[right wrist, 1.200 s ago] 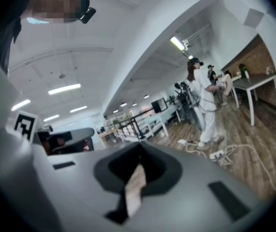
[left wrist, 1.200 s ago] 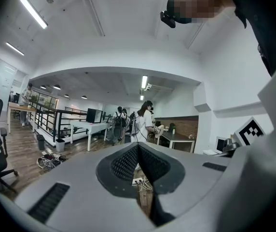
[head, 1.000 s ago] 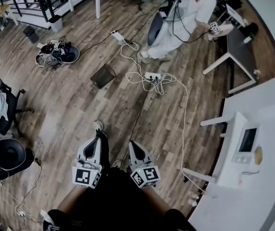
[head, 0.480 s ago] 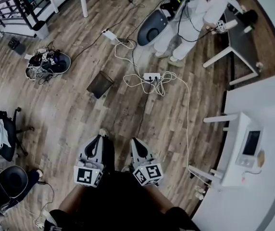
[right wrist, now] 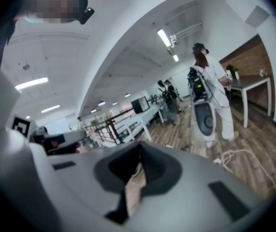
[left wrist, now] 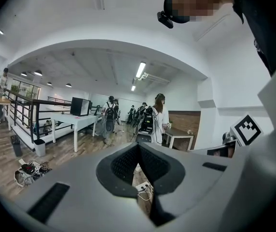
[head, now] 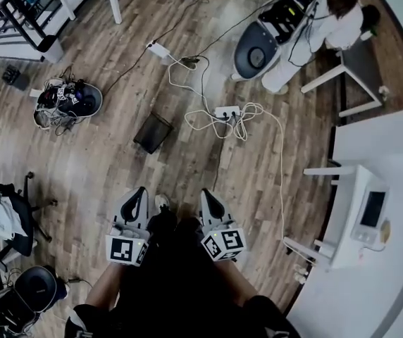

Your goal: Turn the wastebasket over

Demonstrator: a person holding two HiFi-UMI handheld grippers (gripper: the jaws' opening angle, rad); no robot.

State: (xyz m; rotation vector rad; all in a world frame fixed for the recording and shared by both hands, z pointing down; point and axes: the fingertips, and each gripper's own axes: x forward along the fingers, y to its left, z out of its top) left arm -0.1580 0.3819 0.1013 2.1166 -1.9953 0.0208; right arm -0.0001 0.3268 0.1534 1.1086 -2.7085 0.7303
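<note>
Two grippers are held low in front of the person, the left gripper (head: pixel 139 194) and the right gripper (head: pixel 207 196) side by side, and both are clenched on nothing: in the left gripper view the jaws (left wrist: pixel 138 149) meet with no thing between them, and it is the same in the right gripper view (right wrist: pixel 140 151). The wastebasket (head: pixel 153 132), a dark one, stands alone on the wooden floor (head: pixel 103 167), well apart from both grippers and a little to the left of the white power strip (head: pixel 224 111) with its loose cable. From the head view I cannot tell surely if it is upright or lies on its side. I judge the step in hand is only the approach; no contact with the basket is made yet. The next move, I think, calls for coming close to it, lowering the grippers much further, and opening at least one pair of jaws to take the rim before any turning. The cable near the walking path could catch a foot.
</note>
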